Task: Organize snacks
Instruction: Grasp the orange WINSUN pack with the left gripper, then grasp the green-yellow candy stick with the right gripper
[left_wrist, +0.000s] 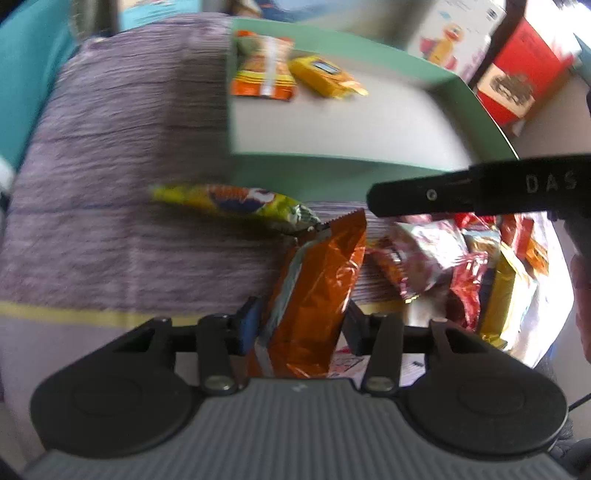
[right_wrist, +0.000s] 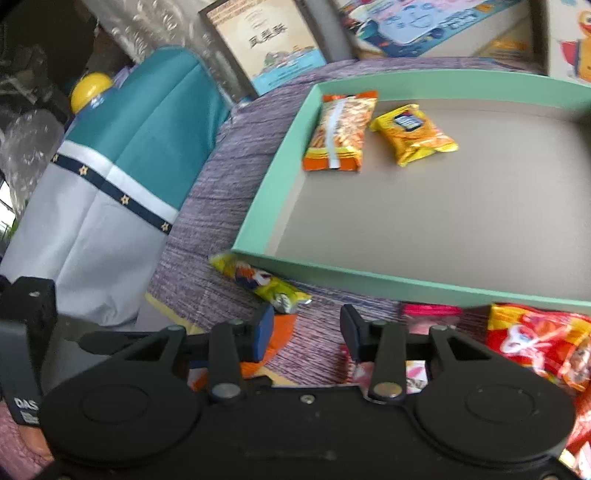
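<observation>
Only leftward: orange packet between fingers.

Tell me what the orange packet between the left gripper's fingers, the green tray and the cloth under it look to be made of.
Orange packet: thin metallised plastic film, glossy; it crinkles and throws bright glints.
Green tray: looks like cardboard, matte mint walls with sharp folded edges and a dull grey-brown floor; painted board is possible.
Cloth: woven fabric, matte, purple-grey with fine streaky threads.

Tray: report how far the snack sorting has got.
Done: an orange packet and a yellow packet lie in the tray. In hand: left gripper seems closed on an orange bag; right gripper is open, empty. Left: the yellow-green packet beside the tray and the pile.
</observation>
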